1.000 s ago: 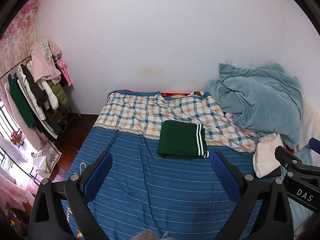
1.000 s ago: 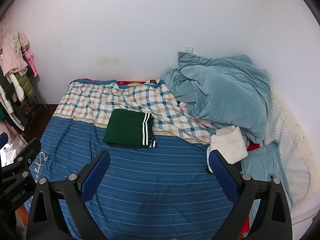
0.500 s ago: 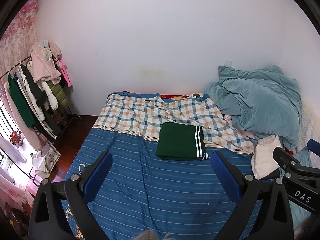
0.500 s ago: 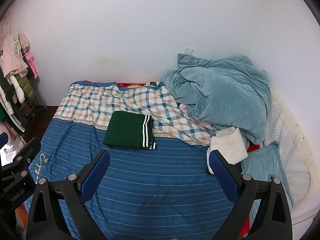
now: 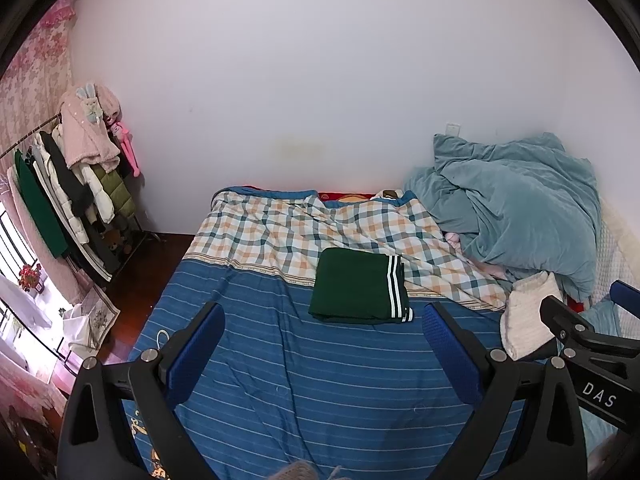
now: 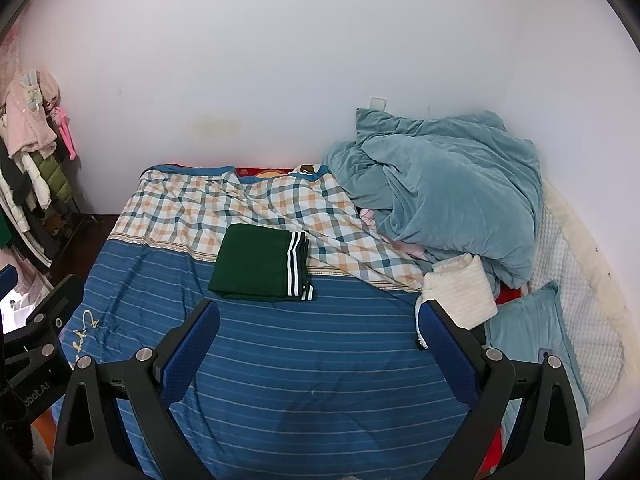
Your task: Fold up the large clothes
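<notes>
Garment [image 5: 358,286] lies beyond spread jaws.

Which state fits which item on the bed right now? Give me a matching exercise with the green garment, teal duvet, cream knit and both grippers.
Column 1:
1. green garment
2. teal duvet
3. cream knit
4. left gripper and right gripper

Column 2:
A. heaped and crumpled by the wall
B. open, holding nothing
C. folded flat, striped edge showing
D. folded, beside the duvet

Pairs: 1-C, 2-A, 3-D, 4-B
</notes>
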Demonstrator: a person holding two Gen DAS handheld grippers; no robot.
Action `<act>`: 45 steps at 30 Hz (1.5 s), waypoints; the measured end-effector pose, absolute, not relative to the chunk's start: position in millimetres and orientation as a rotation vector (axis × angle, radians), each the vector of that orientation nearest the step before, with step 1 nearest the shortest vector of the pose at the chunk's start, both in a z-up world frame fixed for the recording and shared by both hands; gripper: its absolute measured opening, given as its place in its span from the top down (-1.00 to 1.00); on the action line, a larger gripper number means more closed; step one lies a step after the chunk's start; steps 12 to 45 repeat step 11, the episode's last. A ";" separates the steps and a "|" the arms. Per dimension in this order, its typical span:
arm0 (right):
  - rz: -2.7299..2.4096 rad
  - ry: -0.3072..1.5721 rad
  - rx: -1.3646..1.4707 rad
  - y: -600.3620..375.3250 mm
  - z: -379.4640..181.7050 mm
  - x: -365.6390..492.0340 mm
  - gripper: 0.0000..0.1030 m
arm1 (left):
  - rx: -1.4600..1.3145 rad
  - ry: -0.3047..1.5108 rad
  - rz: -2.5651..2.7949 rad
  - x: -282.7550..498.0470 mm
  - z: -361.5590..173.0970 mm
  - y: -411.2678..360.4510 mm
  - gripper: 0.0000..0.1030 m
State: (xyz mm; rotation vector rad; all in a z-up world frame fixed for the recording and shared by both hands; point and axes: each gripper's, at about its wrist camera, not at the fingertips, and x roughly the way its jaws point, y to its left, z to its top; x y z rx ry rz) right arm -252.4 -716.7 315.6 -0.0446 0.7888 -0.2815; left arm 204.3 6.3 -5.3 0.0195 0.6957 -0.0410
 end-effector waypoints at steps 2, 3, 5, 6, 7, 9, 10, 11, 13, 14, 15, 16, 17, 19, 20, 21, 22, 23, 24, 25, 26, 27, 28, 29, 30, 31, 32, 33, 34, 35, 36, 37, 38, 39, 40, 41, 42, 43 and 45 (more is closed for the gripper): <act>-0.281 0.788 -0.047 -716.3 315.6 -251.0 -0.96 | 0.017 0.695 -0.039 204.7 -4.8 6.8 -0.96; -0.281 0.787 -0.048 -716.7 315.6 -251.2 -0.96 | 0.017 0.695 -0.039 204.8 -5.0 6.4 -0.96; -0.286 0.785 -0.046 -716.7 316.2 -255.2 -0.96 | 0.016 0.693 -0.037 204.7 -4.0 6.5 -0.96; -0.289 0.783 -0.045 -715.9 316.4 -259.0 -0.96 | 0.015 0.693 -0.036 204.9 -4.0 6.9 -0.96; -0.289 0.782 -0.044 -715.7 316.9 -258.1 -0.96 | 0.014 0.692 -0.035 204.8 -3.8 6.9 -0.96; -0.292 0.780 -0.042 -715.1 316.9 -261.8 -0.96 | 0.008 0.686 -0.035 204.9 -3.4 8.2 -0.96; -0.291 0.778 -0.042 -714.6 317.3 -260.9 -0.96 | 0.008 0.685 -0.029 204.9 -3.2 8.4 -0.96; -0.294 0.777 -0.040 -713.3 317.2 -265.1 -0.96 | 0.007 0.686 -0.027 205.3 -3.4 8.9 -0.96; -0.294 0.777 -0.040 -713.3 317.2 -265.1 -0.96 | 0.007 0.686 -0.027 205.3 -3.4 8.9 -0.96; -0.294 0.777 -0.040 -713.3 317.2 -265.1 -0.96 | 0.007 0.686 -0.027 205.3 -3.4 8.9 -0.96; -0.294 0.777 -0.040 -713.3 317.2 -265.1 -0.96 | 0.007 0.686 -0.027 205.3 -3.4 8.9 -0.96; -0.294 0.777 -0.040 -713.3 317.2 -265.1 -0.96 | 0.007 0.686 -0.027 205.3 -3.4 8.9 -0.96; -0.294 0.777 -0.040 -713.3 317.2 -265.1 -0.96 | 0.007 0.686 -0.027 205.3 -3.4 8.9 -0.96; -0.294 0.777 -0.040 -713.3 317.2 -265.1 -0.96 | 0.007 0.686 -0.027 205.3 -3.4 8.9 -0.96; -0.294 0.777 -0.040 -713.3 317.2 -265.1 -0.96 | 0.007 0.686 -0.027 205.3 -3.4 8.9 -0.96; -0.294 0.777 -0.040 -713.3 317.2 -265.1 -0.96 | 0.007 0.686 -0.027 205.3 -3.4 8.9 -0.96; -0.294 0.777 -0.040 -713.3 317.2 -265.1 -0.96 | 0.007 0.686 -0.027 205.3 -3.4 8.9 -0.96; -0.294 0.777 -0.040 -713.3 317.2 -265.1 -0.96 | 0.007 0.686 -0.027 205.3 -3.4 8.9 -0.96; -0.294 0.777 -0.040 -713.3 317.2 -265.1 -0.96 | 0.007 0.686 -0.027 205.3 -3.4 8.9 -0.96; -0.294 0.777 -0.040 -713.3 317.2 -265.1 -0.96 | 0.007 0.686 -0.027 205.3 -3.4 8.9 -0.96; -0.294 0.777 -0.040 -713.3 317.2 -265.1 -0.96 | 0.007 0.686 -0.027 205.3 -3.4 8.9 -0.96; -0.294 0.777 -0.040 -713.3 317.2 -265.1 -0.96 | 0.007 0.686 -0.027 205.3 -3.4 8.9 -0.96; -0.294 0.777 -0.040 -713.3 317.2 -265.1 -0.96 | 0.007 0.686 -0.027 205.3 -3.4 8.9 -0.96; -0.294 0.777 -0.040 -713.3 317.2 -265.1 -0.96 | 0.007 0.686 -0.027 205.3 -3.4 8.9 -0.96; -0.294 0.777 -0.040 -713.3 317.2 -265.1 -0.96 | 0.007 0.686 -0.027 205.3 -3.4 8.9 -0.96; -0.294 0.777 -0.040 -713.3 317.2 -265.1 -0.96 | 0.007 0.686 -0.027 205.3 -3.4 8.9 -0.96; -0.294 0.777 -0.040 -713.3 317.2 -265.1 -0.96 | 0.007 0.686 -0.027 205.3 -3.4 8.9 -0.96; -0.294 0.777 -0.040 -713.3 317.2 -265.1 -0.96 | 0.007 0.686 -0.027 205.3 -3.4 8.9 -0.96; -0.294 0.777 -0.040 -713.3 317.2 -265.1 -0.96 | 0.007 0.686 -0.027 205.3 -3.4 8.9 -0.96; -0.294 0.777 -0.040 -713.3 317.2 -265.1 -0.96 | 0.007 0.686 -0.027 205.3 -3.4 8.9 -0.96; -0.294 0.777 -0.040 -713.3 317.2 -265.1 -0.96 | 0.007 0.686 -0.027 205.3 -3.4 8.9 -0.96; -0.294 0.777 -0.040 -713.3 317.2 -265.1 -0.96 | 0.007 0.686 -0.027 205.3 -3.4 8.9 -0.96; -0.294 0.777 -0.040 -713.3 317.2 -265.1 -0.96 | 0.007 0.686 -0.027 205.3 -3.4 8.9 -0.96; -0.294 0.777 -0.040 -713.3 317.2 -265.1 -0.96 | 0.007 0.686 -0.027 205.3 -3.4 8.9 -0.96; -0.294 0.777 -0.040 -713.3 317.2 -265.1 -0.96 | 0.007 0.686 -0.027 205.3 -3.4 8.9 -0.96; -0.294 0.777 -0.040 -713.3 317.2 -265.1 -0.96 | 0.007 0.686 -0.027 205.3 -3.4 8.9 -0.96; -0.294 0.777 -0.040 -713.3 317.2 -265.1 -0.96 | 0.007 0.686 -0.027 205.3 -3.4 8.9 -0.96; -0.294 0.777 -0.040 -713.3 317.2 -265.1 -0.96 | 0.007 0.686 -0.027 205.3 -3.4 8.9 -0.96; -0.294 0.777 -0.040 -713.3 317.2 -265.1 -0.96 | 0.007 0.686 -0.027 205.3 -3.4 8.9 -0.96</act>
